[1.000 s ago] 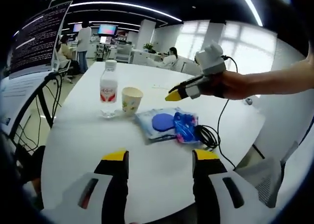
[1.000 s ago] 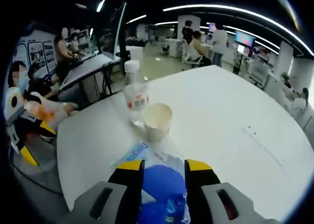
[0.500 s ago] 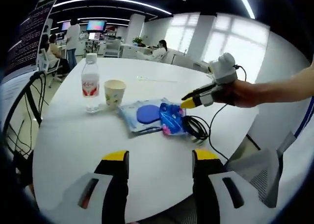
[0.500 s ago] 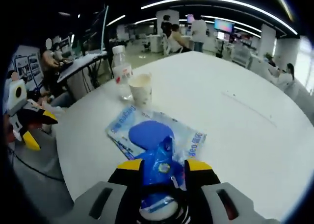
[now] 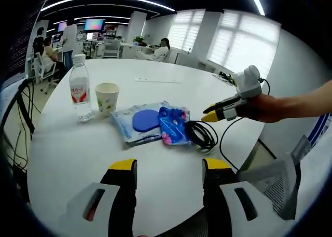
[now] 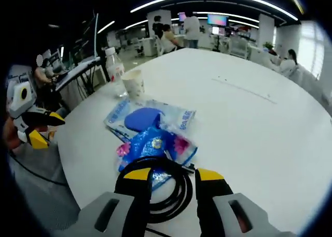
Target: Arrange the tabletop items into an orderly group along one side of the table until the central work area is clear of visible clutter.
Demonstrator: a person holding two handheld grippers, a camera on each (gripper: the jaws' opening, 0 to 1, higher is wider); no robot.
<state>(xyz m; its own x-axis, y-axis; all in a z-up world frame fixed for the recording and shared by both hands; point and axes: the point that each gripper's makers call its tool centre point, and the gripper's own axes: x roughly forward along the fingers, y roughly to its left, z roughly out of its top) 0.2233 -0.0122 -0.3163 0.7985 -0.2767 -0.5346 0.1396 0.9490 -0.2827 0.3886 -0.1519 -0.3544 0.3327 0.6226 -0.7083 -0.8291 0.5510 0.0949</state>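
Note:
On the round white table (image 5: 62, 154) lie a water bottle (image 5: 79, 94), a paper cup (image 5: 106, 98), a pale blue packet with a dark blue disc (image 5: 140, 122), a blue patterned packet (image 5: 173, 125) and a coiled black cable (image 5: 201, 135). My left gripper (image 5: 170, 167) hangs open over the table's near edge, with nothing between its jaws. A hand holds my right gripper (image 5: 210, 116) just right of the cable. In the right gripper view, that gripper (image 6: 173, 175) is open, hovering over the cable coil (image 6: 166, 187), with the patterned packet (image 6: 155, 146) just beyond it.
Farther on in the right gripper view stand the cup (image 6: 135, 84) and bottle (image 6: 114, 71), and the left gripper (image 6: 46, 129) is off the table's left edge. A wide bare stretch of table (image 6: 259, 128) lies right of the items. Desks and people fill the office behind.
My right gripper has drawn back from above the packets toward the table edge and now sits over the cable. The left view has swung, and the items stayed put.

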